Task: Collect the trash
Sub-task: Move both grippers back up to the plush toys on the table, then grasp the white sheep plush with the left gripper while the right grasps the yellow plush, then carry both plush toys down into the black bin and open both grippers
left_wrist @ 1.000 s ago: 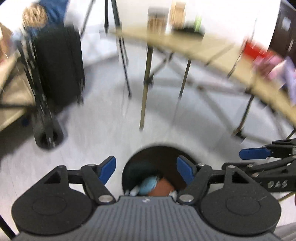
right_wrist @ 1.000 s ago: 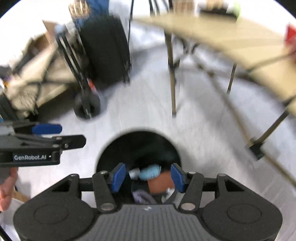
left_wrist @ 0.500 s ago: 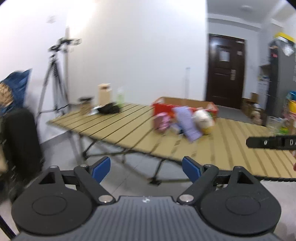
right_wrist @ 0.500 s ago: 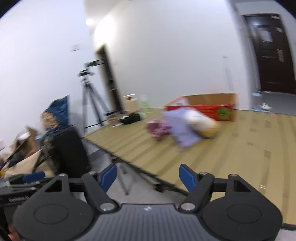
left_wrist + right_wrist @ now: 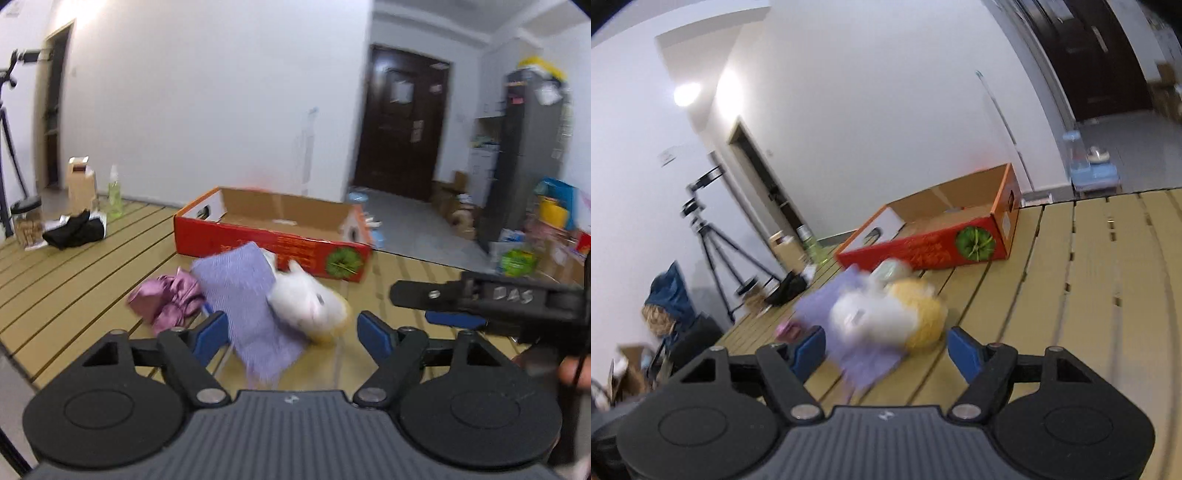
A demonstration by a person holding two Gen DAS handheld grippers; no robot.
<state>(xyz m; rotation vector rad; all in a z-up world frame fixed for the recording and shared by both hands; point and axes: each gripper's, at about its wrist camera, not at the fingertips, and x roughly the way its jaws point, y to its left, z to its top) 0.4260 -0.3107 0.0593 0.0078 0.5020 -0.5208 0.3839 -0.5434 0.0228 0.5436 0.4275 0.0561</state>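
Two grippers, left (image 5: 291,332) and right (image 5: 884,345), fingers apart and empty, the left's having just narrowed, face the lilac cloth (image 5: 251,291) and white-yellow bag (image 5: 314,306) on the slatted wooden counter (image 5: 74,266), judged ready for collection.

Bare slatted table (image 5: 1100,280) lies open to the right of a heap of purple cloth (image 5: 247,295) and white-and-yellow bag (image 5: 310,302); a red cardboard box (image 5: 273,240) blocks the way just behind the heap.

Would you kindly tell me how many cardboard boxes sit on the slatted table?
2: the red tray box mid-table, and a small brown box at the far left end.
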